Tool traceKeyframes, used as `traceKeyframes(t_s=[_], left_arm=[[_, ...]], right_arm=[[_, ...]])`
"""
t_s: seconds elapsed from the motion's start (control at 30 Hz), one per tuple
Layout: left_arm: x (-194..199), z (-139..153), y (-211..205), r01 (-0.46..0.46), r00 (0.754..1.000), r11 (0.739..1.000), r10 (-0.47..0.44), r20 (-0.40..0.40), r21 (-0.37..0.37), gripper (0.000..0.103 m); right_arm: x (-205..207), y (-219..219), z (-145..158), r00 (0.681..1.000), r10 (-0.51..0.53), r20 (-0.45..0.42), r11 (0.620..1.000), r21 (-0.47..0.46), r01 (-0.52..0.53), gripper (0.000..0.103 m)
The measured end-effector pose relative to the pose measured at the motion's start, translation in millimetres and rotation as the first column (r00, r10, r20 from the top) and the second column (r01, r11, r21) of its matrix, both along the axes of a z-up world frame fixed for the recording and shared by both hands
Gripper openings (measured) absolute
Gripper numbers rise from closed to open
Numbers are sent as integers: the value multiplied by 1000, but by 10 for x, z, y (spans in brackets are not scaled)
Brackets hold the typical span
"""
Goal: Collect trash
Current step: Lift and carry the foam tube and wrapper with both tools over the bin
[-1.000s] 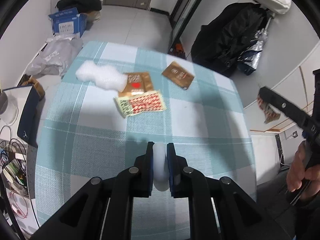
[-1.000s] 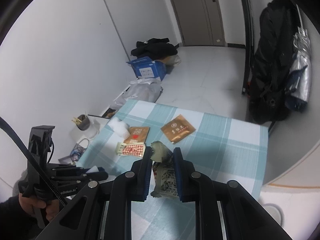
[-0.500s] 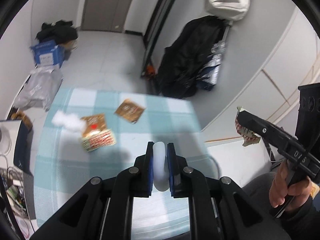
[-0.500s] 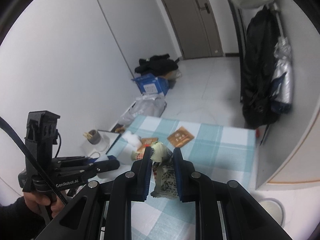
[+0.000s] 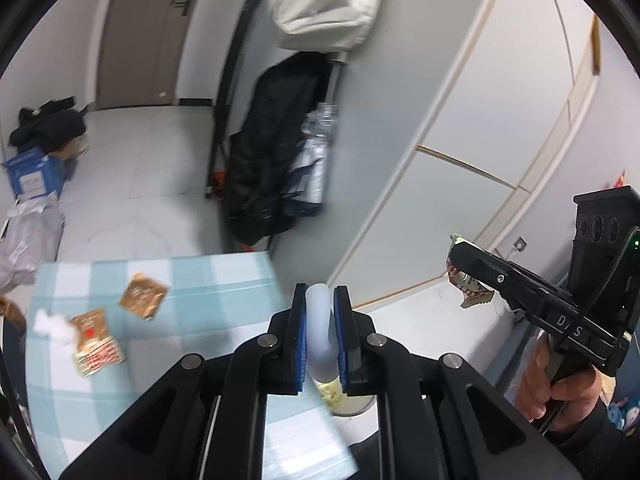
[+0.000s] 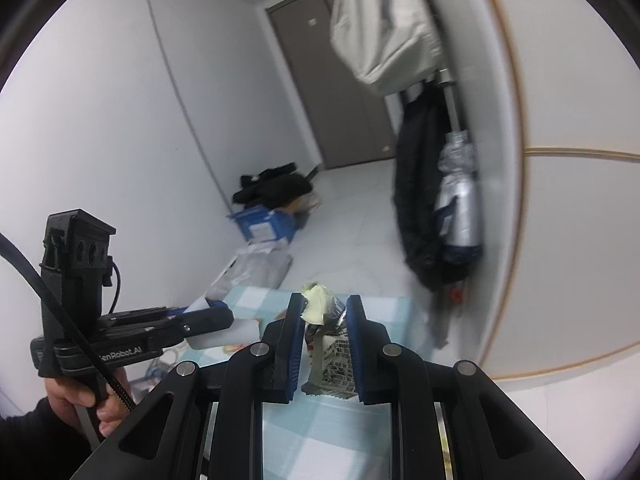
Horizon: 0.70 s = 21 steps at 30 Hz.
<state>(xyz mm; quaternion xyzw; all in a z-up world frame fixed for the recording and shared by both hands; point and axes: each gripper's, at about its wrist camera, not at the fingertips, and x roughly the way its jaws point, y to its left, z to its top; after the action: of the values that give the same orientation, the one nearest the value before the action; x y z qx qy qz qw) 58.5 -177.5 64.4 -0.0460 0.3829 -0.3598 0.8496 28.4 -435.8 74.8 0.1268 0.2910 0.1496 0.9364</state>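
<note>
**Carrying two bits of trash toward the bin**

Pinching a white squishy piece (image 5: pixel 318 332) tight between the blue pads of the left gripper (image 5: pixel 320 296). Pinching a crinkly printed wrapper (image 6: pixel 328 344) in the right gripper (image 6: pixel 324 308), with the top of the wrapper poking up past the tips. Holding both up in the air, off to the side of the checked table (image 5: pixel 224 280).

Looking down past the left gripper at a round tub (image 5: pixel 348 400) on the floor, most likely the bin, though mostly hidden. Moving slowly so each piece hangs right over the opening. Squeezing firmly until then, because a light wrapper can slip or float away. Opening one gripper at a time, low over the tub, so nothing lands on the floor. Giving a little shake if the wrapper sticks to a pad.

Leaving more for later on the table: a brown packet (image 5: pixel 142 295), a red-and-gold packet (image 5: pixel 94 336) and a white fluffy bit (image 5: pixel 50 322) just beside it.
</note>
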Motion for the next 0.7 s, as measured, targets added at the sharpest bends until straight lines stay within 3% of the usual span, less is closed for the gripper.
traceKeyframes(t_s=[0.27,0.4,0.7], left_arm=[[-38,-111,-677,127,992,992,-126,-20,17,8],[-29,-266,-984,177,983,984,-174,-59,34,8],[17,-871,-1744,301,937,947,-273,-218,109,8]], right_arm=[[-186,-666,-74,993,-119,-8,993,12,119,20],[-243,-991,-290,984,-175,-44,984,26,176,20],[-277,-1538,-937,950,-263,-167,958,73,277,20]])
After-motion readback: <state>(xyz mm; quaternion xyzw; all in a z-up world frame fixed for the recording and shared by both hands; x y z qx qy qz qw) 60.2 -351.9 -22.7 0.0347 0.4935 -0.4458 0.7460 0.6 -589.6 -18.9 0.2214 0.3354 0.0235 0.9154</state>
